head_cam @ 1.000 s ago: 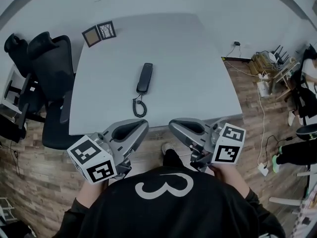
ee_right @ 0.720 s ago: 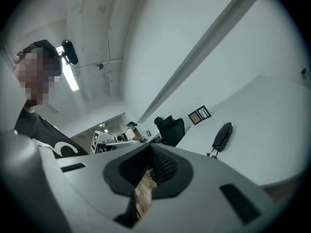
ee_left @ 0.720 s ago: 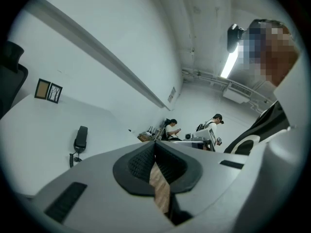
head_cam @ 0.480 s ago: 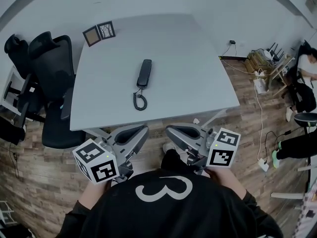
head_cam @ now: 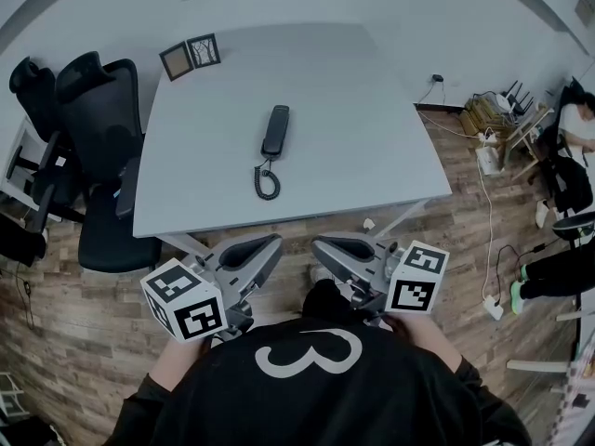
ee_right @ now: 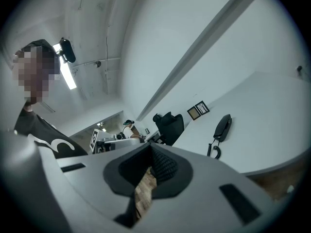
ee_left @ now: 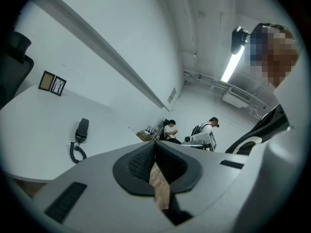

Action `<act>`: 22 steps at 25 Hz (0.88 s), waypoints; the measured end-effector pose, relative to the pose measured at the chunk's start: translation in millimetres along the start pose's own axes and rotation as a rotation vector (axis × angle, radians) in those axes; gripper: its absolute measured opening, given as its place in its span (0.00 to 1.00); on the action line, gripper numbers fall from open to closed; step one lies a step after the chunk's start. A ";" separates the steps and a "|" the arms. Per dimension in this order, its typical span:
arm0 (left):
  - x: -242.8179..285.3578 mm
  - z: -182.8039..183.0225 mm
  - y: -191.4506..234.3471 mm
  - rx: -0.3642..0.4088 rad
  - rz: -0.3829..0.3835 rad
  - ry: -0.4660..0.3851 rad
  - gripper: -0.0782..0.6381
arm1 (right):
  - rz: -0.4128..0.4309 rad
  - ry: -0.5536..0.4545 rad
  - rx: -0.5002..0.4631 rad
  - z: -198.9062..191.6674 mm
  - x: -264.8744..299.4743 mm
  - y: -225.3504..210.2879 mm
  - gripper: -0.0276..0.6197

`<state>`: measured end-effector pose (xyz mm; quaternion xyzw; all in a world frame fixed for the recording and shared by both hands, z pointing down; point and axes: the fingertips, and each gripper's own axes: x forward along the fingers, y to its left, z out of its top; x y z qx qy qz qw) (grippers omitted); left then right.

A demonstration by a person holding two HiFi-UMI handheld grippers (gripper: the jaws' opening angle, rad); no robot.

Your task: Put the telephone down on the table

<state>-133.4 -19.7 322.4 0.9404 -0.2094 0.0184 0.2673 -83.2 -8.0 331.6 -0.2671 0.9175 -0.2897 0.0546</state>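
The black telephone handset (head_cam: pixel 274 130) lies flat near the middle of the grey table (head_cam: pixel 363 110), its coiled cord (head_cam: pixel 265 182) curled towards the near edge. It also shows in the left gripper view (ee_left: pixel 81 128) and the right gripper view (ee_right: pixel 223 126), far ahead of both. My left gripper (head_cam: pixel 268 243) and right gripper (head_cam: pixel 323 244) hang side by side close to the person's body, short of the table's near edge. Both are shut with nothing between the jaws (ee_left: pixel 154 152) (ee_right: pixel 148 165).
Two small picture frames (head_cam: pixel 191 56) stand at the table's far left corner. Black office chairs (head_cam: pixel 98 119) crowd its left side. Cables and a power strip (head_cam: pixel 490 156) lie on the wooden floor to the right, where people (head_cam: pixel 576 119) sit.
Both grippers have drawn back a little from the table's near edge towards the person's body. The telephone has not moved on the table.
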 end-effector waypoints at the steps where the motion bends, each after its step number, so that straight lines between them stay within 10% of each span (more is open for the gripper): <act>1: -0.9 -1.2 0.3 -0.001 0.002 -0.001 0.13 | 0.003 0.001 0.001 -1.0 0.8 0.8 0.06; 22: -22.9 -10.6 14.7 -0.027 0.036 -0.008 0.13 | 0.003 0.057 0.002 -17.4 24.9 12.7 0.06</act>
